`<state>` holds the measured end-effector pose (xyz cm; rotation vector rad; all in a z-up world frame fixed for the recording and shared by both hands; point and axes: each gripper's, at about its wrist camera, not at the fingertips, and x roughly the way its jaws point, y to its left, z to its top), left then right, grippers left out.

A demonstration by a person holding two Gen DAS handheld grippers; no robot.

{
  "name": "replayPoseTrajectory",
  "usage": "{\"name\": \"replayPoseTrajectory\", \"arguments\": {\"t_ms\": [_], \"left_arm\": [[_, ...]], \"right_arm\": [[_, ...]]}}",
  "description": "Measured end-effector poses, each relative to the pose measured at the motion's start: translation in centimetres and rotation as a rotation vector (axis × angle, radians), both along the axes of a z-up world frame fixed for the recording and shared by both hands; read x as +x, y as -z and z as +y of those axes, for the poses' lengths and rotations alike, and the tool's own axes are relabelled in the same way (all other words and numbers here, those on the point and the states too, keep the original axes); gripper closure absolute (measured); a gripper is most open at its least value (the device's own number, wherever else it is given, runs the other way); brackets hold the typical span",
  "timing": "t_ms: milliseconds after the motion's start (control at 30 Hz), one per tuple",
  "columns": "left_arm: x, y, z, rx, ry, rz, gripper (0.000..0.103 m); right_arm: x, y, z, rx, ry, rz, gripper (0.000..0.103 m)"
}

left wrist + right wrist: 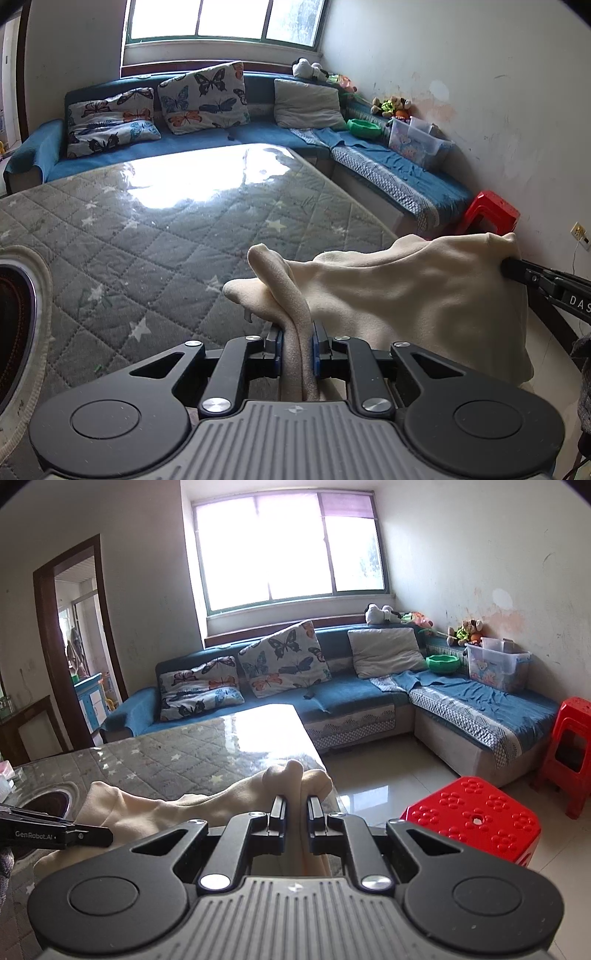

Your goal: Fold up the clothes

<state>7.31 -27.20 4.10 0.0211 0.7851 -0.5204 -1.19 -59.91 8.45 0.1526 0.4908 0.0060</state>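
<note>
While both the left gripper (297,345) and right gripper (297,812) clamp bunched cream cloth (406,291) above the table's (166,229) near edge, uneven tension risks slippage.

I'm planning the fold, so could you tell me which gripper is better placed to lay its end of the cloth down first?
Left, probably: the left gripper holds the cream cloth over the table, while the right gripper sits at its edge.

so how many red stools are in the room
2. One red stool stands on the floor tiles just right of the table; the other red stool is by the right wall, at the end of the sofa. More could be out of view.
</note>
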Motion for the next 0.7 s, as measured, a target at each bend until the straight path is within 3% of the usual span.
{"name": "replayPoseTrajectory", "arguments": {"t_ms": [700], "left_arm": [[0.0, 3.4, 1.1, 0.034, 0.019, 0.085, 0.086]], "right_arm": [[1.8, 4.7, 0.1, -0.016, 0.024, 0.155, 0.093]]}}
